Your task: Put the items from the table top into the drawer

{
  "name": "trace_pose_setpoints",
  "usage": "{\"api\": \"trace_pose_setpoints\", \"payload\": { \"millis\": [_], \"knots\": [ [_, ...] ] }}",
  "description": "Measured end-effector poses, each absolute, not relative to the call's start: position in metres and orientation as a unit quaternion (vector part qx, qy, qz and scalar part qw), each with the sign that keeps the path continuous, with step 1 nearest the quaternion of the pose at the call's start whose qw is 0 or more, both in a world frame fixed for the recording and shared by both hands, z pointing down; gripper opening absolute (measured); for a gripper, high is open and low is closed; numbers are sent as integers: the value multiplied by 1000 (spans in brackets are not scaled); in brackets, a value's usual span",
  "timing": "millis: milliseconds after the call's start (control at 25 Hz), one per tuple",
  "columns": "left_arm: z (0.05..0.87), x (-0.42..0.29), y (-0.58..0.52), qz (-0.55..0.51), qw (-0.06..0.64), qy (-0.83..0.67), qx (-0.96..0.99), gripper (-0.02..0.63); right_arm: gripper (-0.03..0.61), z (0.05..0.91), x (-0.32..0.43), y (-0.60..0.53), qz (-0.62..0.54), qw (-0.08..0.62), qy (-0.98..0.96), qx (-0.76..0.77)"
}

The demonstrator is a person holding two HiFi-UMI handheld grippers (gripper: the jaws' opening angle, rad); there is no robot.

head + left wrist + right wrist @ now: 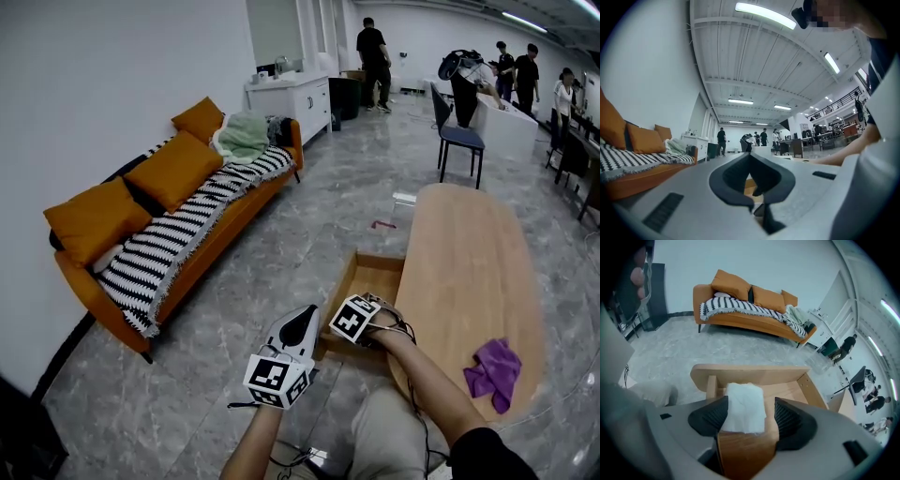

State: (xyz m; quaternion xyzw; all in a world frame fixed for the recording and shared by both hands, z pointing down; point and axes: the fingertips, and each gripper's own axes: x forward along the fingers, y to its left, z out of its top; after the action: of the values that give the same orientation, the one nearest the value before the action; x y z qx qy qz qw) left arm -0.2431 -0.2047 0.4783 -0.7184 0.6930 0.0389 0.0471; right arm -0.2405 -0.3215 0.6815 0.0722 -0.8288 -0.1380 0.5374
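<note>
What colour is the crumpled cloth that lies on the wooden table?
Purple. The cloth shows best in the head view.

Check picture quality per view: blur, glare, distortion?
Head view: sharp and evenly lit, but the fisheye bends the table edge. Left gripper view: ceiling lights blown out, near foreground soft, corners black. Right gripper view: heavy barrel distortion and dark vignette, but the white cloth is crisp.

- No words, numbers, brand names or signs can be read in any of the views.
- The marker cube (278, 379) on the left gripper (305, 317) and the marker cube (354, 320) on the right gripper (746, 414) show only black-and-white square patterns.
</note>
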Motion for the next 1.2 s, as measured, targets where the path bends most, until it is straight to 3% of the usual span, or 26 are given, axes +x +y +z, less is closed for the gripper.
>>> {"api": "trace_pose_setpoints", "payload": {
  "millis": [400, 520, 680, 1200],
  "knots": [
    [474, -240, -203, 39, 52, 694, -718, 5, 278, 651, -240, -315, -131, 478, -865, 83],
    [471, -237, -201, 38, 54, 692, -719, 5, 136, 636, -237, -317, -134, 446, -878, 109],
    [470, -231, -197, 35, 54, 687, -723, 5, 49, 621, -232, -314, -119, 413, -893, 131],
    [476, -208, -178, 15, 52, 675, -736, 5, 18, 563, -199, -283, -48, 263, -945, 187]
  ]
}}
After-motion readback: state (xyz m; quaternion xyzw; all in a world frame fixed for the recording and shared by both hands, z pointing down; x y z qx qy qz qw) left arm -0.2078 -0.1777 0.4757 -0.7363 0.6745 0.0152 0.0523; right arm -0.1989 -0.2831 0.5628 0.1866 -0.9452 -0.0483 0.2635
